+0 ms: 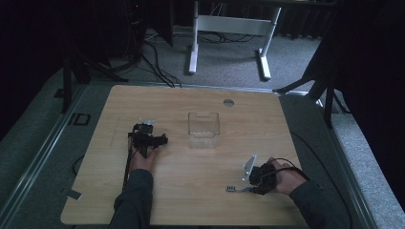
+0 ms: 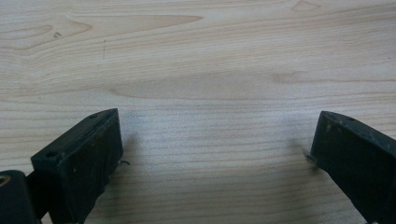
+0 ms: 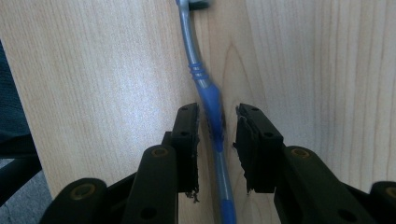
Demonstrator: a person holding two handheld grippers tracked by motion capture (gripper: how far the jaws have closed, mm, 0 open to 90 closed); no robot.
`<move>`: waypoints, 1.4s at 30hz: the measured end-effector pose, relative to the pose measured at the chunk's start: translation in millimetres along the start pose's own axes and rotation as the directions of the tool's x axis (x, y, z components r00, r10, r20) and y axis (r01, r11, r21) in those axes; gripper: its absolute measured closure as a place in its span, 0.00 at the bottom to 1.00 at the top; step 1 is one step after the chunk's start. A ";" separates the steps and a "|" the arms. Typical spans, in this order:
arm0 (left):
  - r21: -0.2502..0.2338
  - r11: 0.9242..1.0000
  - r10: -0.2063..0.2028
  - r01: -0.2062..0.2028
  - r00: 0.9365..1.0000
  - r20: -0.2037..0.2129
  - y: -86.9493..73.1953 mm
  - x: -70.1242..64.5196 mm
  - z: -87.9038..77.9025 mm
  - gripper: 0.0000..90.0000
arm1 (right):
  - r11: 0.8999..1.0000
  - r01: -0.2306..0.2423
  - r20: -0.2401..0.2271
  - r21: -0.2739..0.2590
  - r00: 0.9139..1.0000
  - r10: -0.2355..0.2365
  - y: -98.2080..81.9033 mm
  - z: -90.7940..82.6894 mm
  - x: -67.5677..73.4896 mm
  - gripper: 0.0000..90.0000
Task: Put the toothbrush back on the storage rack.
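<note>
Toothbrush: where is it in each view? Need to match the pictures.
High view: toothbrush lies low and right of centre on the table, at the right tongs.
Left gripper view: not in it.
Right gripper view: toothbrush runs up the middle, between the jaws, which stand slightly apart.
Shared landmark: the light woodgrain tabletop.

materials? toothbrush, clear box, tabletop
Toothbrush: looks like glossy blue plastic, translucent along the neck.
Clear box: likely acrylic or similar plastic; the table's grain shows through its walls.
Tabletop: pale wood or wood-look laminate, smooth with printed-looking grain.
</note>
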State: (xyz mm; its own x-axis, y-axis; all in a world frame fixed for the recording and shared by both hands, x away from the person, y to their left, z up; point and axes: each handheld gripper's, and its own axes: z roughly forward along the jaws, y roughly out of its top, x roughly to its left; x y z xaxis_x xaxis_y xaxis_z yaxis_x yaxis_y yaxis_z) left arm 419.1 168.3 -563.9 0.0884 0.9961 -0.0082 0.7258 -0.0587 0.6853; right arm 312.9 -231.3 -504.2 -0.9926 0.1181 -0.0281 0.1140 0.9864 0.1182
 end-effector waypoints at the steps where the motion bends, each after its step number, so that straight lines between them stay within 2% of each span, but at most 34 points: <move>1: 0.000 1.000 0.000 0.000 1.000 0.000 0.0 0.0 0.0 0.03 | 1.000 0.002 -0.001 0.002 1.000 -0.002 -0.1 0.4 -0.1 0.77; 30: 0.000 1.000 0.000 0.000 1.000 0.000 0.0 0.0 0.0 0.03 | 0.999 0.009 -0.017 0.043 1.000 -0.008 1.9 9.4 1.5 0.82; 42: 0.000 1.000 0.000 0.000 1.000 0.000 0.0 0.0 0.0 0.03 | 0.999 0.011 -0.023 0.044 1.000 -0.010 2.7 12.0 0.2 0.84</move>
State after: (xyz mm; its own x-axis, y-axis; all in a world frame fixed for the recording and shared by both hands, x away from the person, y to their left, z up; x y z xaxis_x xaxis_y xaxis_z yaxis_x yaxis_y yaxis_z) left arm 419.1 168.3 -563.9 0.0884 0.9960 -0.0082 0.7258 -0.0588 0.6853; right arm 313.5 -227.2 -515.8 -0.9944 0.1054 -0.0063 0.1047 0.9917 0.0743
